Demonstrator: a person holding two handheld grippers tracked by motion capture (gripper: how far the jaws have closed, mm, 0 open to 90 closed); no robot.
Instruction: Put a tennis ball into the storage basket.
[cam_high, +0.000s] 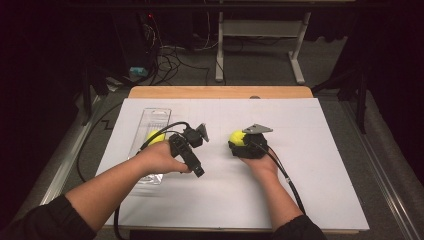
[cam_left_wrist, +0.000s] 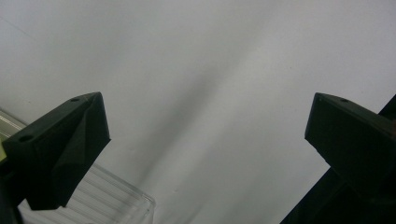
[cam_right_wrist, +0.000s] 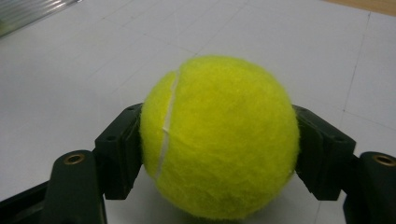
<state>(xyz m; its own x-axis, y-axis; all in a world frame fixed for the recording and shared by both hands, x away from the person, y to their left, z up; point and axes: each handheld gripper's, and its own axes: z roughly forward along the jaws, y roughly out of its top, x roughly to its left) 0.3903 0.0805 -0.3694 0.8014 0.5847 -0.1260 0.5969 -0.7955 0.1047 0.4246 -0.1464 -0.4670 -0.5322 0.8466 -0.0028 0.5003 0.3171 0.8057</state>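
Tennis ball (cam_right_wrist: 219, 137) sits on the white table sheet (cam_high: 310, 150), squeezed from both sides by your right gripper (cam_right_wrist: 219, 154). Your left gripper (cam_left_wrist: 205, 140) hangs wide apart over the sheet, holding nothing, just beside a clear plastic tray (cam_high: 150, 117) with a second yellow ball (cam_high: 155, 136).
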